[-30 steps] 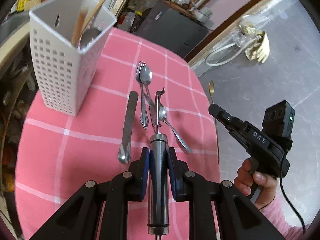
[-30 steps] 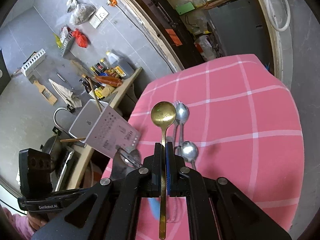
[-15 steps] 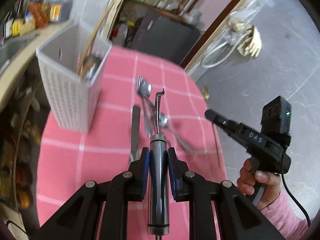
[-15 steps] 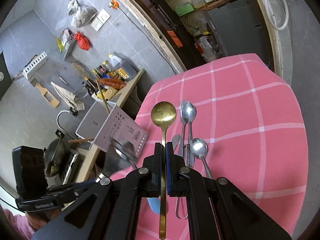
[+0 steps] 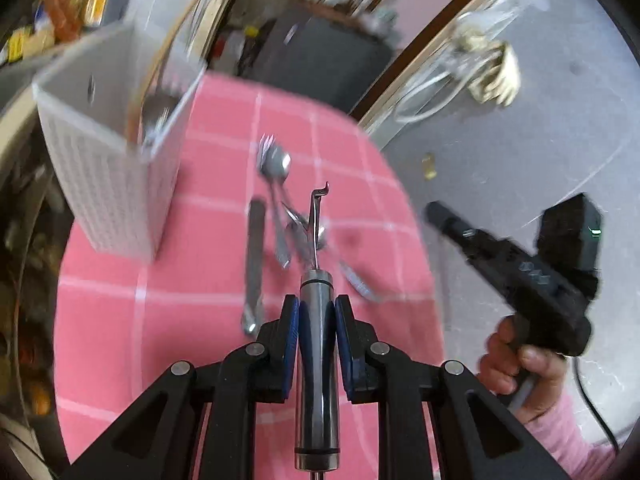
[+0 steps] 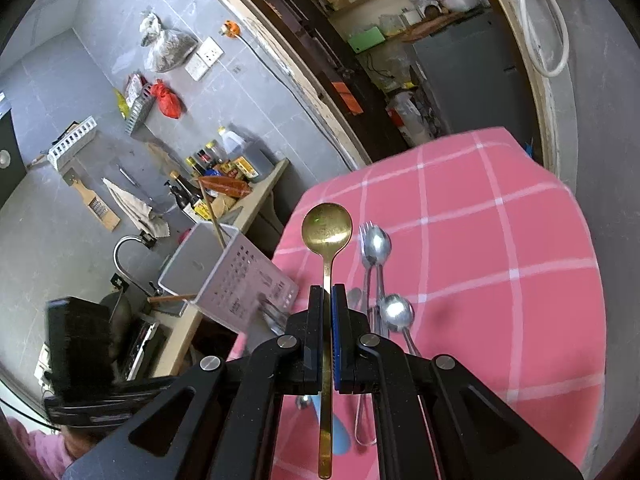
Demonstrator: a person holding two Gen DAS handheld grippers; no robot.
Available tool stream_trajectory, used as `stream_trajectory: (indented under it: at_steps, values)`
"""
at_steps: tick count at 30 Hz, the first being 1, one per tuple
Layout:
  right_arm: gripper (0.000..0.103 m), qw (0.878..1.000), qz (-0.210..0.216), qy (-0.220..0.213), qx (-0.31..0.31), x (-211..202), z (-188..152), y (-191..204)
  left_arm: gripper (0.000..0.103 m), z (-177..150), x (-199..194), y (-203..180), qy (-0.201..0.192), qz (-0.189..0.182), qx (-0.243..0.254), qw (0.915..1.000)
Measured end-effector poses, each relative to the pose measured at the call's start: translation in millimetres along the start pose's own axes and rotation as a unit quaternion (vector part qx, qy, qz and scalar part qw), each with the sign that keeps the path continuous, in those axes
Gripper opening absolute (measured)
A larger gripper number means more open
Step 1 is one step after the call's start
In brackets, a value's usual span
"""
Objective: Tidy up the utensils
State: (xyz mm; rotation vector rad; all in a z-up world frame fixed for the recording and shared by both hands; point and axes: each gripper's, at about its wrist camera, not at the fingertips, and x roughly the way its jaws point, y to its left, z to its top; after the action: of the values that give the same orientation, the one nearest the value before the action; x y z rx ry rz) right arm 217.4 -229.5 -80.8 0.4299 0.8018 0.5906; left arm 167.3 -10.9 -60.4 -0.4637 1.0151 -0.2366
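Pink checked tablecloth (image 5: 192, 288), soft with white grid lines, spread beneath both claws. White perforated plastic caddy (image 5: 108, 184), boxy, ahead and left of the left gripper (image 5: 316, 322), holding a wooden stick and blurred metal. Loose steel cutlery ahead of that claw: one flat knife (image 5: 254, 264), one fork (image 6: 365, 240), two spoons (image 6: 378, 245) counted from the right wrist view, overlapping. Left claw pinched on one round polished steel-handled tool (image 5: 318, 368), thin hooked tip pointing forward. Right gripper (image 6: 329, 328) pressed on one slim gold spoon (image 6: 327, 229), round bowl forward over the cloth edge.
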Motion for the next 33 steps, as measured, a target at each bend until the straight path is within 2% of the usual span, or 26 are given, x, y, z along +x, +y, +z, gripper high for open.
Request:
stream_trajectory:
  at_steps: [4, 6, 9, 11, 14, 17, 19, 21, 22, 26, 31, 33]
  values:
    - [0.004, 1.0, -0.004, 0.02, 0.014, 7, -12, -9, 0.017, -16, 31, 8, 0.058, 0.041, -0.001, 0.9975]
    - [0.004, 0.999, -0.006, 0.029, 0.016, 11, -17, -11, 0.017, -26, 36, 11, 0.073, 0.047, -0.005, 0.9962]
    - [0.004, 0.999, -0.007, 0.036, 0.014, 13, -26, -12, 0.018, -34, 29, 11, 0.033, 0.101, 0.024, 0.994]
    - [0.004, 0.999, -0.008, 0.039, 0.012, 13, -30, -13, 0.018, -36, 21, 16, 0.011, 0.122, 0.024, 0.9922]
    - [0.004, 0.999, -0.007, 0.044, 0.018, 14, -34, -17, 0.018, -36, 3, 22, -0.011, 0.101, 0.01, 0.9947]
    - [0.004, 0.999, -0.006, 0.048, 0.021, 16, -37, -17, 0.018, -38, -14, 16, -0.039, 0.077, 0.02, 0.9961]
    - [0.004, 0.999, -0.005, 0.049, 0.02, 17, -38, -17, 0.018, -41, -18, 13, -0.046, 0.07, 0.025, 0.9962]
    - [0.004, 0.999, -0.004, 0.051, 0.02, 17, -40, -19, 0.018, -43, -20, 12, -0.052, 0.042, 0.02, 0.9975]
    - [0.004, 0.998, -0.004, 0.051, 0.021, 16, -41, -19, 0.018, -43, -18, 11, -0.047, 0.029, 0.019, 0.9983]
    - [0.004, 0.998, -0.011, 0.05, 0.025, 14, -42, -24, 0.018, -48, 7, 0, 0.007, 0.04, 0.046, 0.9981]
    - [0.004, 0.998, -0.021, 0.046, 0.03, 6, -41, -33, 0.018, -67, 31, -8, 0.065, 0.003, 0.042, 0.997]
    - [0.004, 0.998, -0.028, 0.049, 0.034, 5, -43, -39, 0.018, -76, 36, -14, 0.077, -0.003, 0.045, 0.996]
